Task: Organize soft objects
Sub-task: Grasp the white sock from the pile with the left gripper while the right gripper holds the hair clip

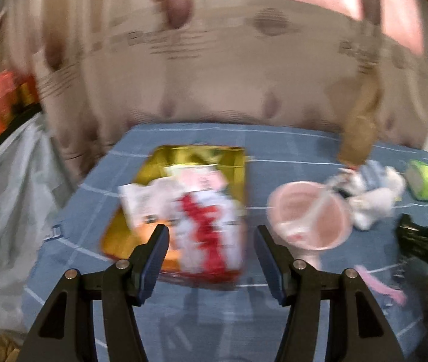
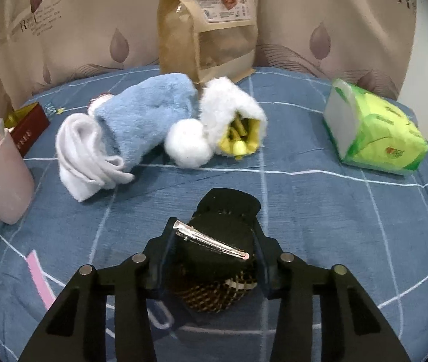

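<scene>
My right gripper (image 2: 213, 226) is shut on a black hair bow (image 2: 223, 211) with a silver clip and a net pouch, low over the blue checked cloth (image 2: 319, 211). Beyond it lie a blue plush mitten (image 2: 141, 111), a folded white sock (image 2: 84, 150) and a white fluffy mitten (image 2: 229, 105) with a pom-pom and yellow lining. The left wrist view is blurred. In it my left gripper (image 1: 211, 230) stands open and empty just above a gold box (image 1: 202, 157) holding a red-and-white packet (image 1: 208, 232). The soft pile (image 1: 370, 190) shows at the right.
A pink cup (image 2: 0, 181) with a spoon stands left, also the pink cup (image 1: 310, 217) beside the gold box. A brown paper bag (image 2: 208, 30) stands at the back, a green tissue pack (image 2: 373, 132) lies right, and a pink strip (image 2: 39, 277) lies near. A curtain hangs behind.
</scene>
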Available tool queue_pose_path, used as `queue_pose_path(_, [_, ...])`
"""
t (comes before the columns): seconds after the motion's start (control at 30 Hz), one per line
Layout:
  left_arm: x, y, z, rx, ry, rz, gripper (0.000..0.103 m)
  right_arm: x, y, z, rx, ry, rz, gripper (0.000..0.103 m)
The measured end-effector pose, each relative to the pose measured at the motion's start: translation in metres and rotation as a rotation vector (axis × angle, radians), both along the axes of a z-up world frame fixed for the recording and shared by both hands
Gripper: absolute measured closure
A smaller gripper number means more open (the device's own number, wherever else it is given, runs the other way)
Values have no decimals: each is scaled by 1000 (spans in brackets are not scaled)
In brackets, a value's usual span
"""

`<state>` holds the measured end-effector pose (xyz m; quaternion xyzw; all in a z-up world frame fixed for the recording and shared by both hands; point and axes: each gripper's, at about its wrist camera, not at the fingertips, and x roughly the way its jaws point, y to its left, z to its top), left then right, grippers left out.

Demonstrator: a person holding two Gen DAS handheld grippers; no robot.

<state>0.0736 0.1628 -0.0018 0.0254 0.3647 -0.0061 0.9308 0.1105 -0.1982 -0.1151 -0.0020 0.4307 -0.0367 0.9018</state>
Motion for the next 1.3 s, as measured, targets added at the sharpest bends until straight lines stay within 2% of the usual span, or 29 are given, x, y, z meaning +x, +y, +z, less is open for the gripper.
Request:
queue_pose_path(0.3, [6, -117, -14, -36, 65, -295, 43, -10, -44, -1, 30, -3, -70, 62])
queue_pose_path(0.5, [26, -176, -28, -67, 117, -437, 43, -10, -42, -2, 9, -6, -67, 61])
queue_pose_path(0.63, [41, -201, -40, -35, 153, -476, 42, -10, -44, -2, 31, -8, -65, 60])
queue_pose_path(0.8, [70, -220, -59, 57, 182, -468, 42, -11, -43, -2, 24, -7, -57, 57])
queue_pose_path(1.0, [104, -233, -76, 62, 213, -463, 42, -10, -42, -2, 25, -6, -53, 55])
queue_pose_path(1.1, [111, -242, -85, 75, 227, -463, 42, -10, -42, -2, 26, -6, -52, 55])
queue_pose_path(1.17, [111, -242, -87, 55, 217, -464, 42, -10, -42, -2, 25, -6, -53, 55])
queue_pose_path(1.2, [110, -241, -87, 40, 209, -460, 45, -10, -42, -2, 25, -6, -53, 55])
queue_pose_path(1.27, [109, -237, -87, 10, 221, -460, 63, -10, -42, -2, 25, -5, -53, 55])
queue_pose_path(1.3, [107, -234, -87, 2, 224, -455, 68, -10, -42, -2, 24, -5, -53, 55])
